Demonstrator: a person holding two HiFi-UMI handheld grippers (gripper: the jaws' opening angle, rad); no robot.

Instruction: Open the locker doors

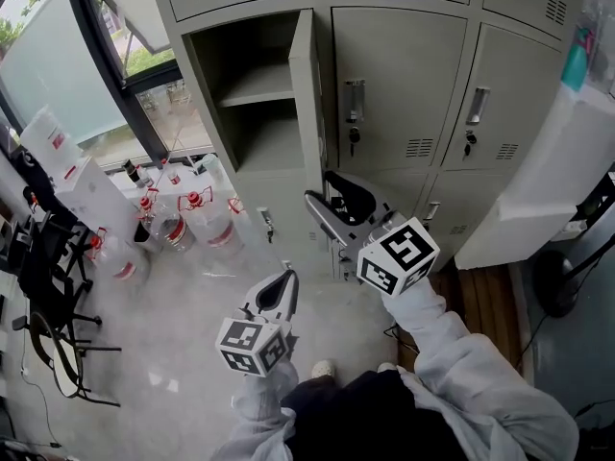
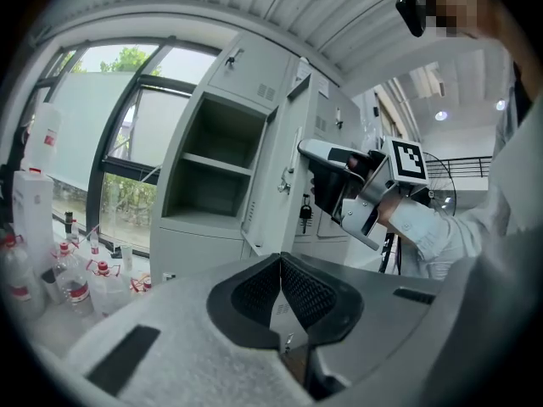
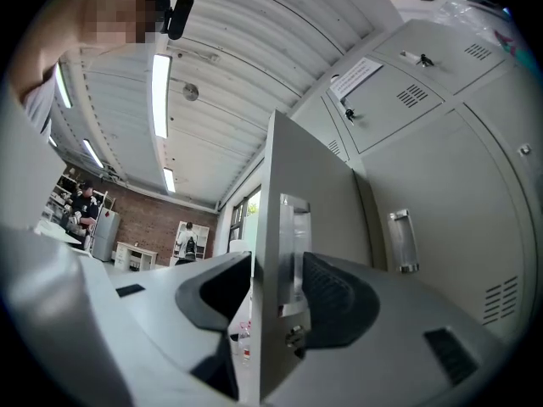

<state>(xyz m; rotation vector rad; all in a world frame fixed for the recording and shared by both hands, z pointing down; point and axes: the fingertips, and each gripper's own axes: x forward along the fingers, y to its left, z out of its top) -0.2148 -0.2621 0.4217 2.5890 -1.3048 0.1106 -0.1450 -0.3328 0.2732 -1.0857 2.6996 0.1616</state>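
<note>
Head view | one locker door (image 1: 306,94) open, neighbouring doors (image 1: 399,84) shut | right tool (image 1: 322,187) loose astride its edge | left tool (image 1: 289,279) closed, empty

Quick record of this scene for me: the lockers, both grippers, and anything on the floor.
Open door: one locker door, swung out; shelf inside shows
Closed doors: at least two beside it
Right gripper: jaws apart, straddling that door's edge at its handle
Left gripper: jaws together, empty, away from lockers
Floor: plastic bottles near the window
</note>
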